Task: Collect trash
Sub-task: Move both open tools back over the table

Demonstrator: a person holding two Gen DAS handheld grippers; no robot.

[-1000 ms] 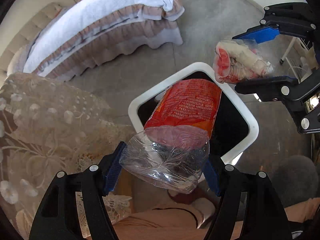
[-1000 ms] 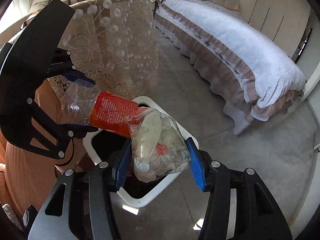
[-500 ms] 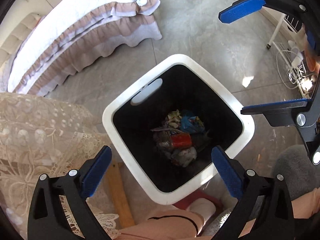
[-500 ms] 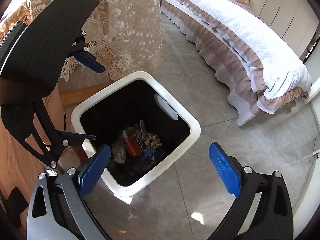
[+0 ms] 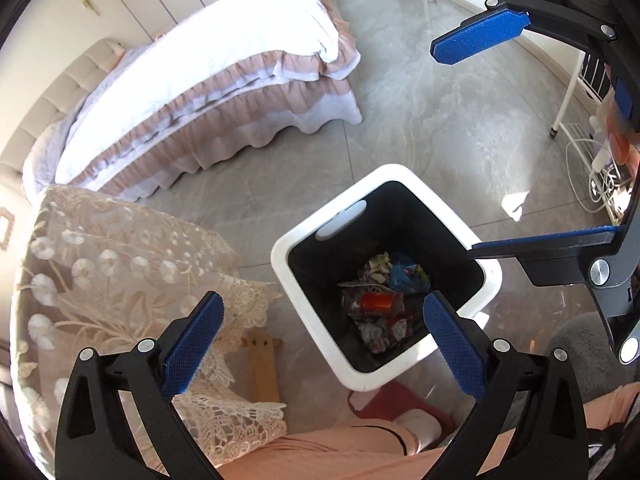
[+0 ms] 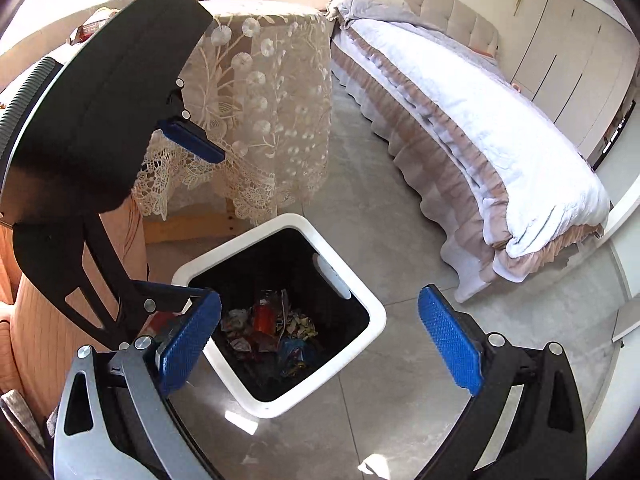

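A white square trash bin (image 5: 298, 248) with a black inside stands on the grey floor; it also shows in the right wrist view (image 6: 372, 312). Several pieces of trash lie at its bottom, among them the red-labelled plastic bottle (image 5: 376, 302) (image 6: 263, 317) and crumpled wrappers (image 5: 404, 274). My left gripper (image 5: 320, 340) is open and empty above the bin's near side. My right gripper (image 6: 316, 340) is open and empty above the bin; it shows at the right of the left wrist view (image 5: 516, 136).
A table under a lace cloth (image 5: 104, 280) (image 6: 264, 112) stands beside the bin. A bed with a white cover and pink frills (image 5: 208, 92) (image 6: 480, 120) lies across the floor. A white wire rack with cables (image 5: 588, 144) is at the right. The person's legs (image 5: 340, 456) are close below.
Both grippers opened and dropped the bottle and the bag of trash into the bin. Both have since lifted away from the bin, which looks smaller now.
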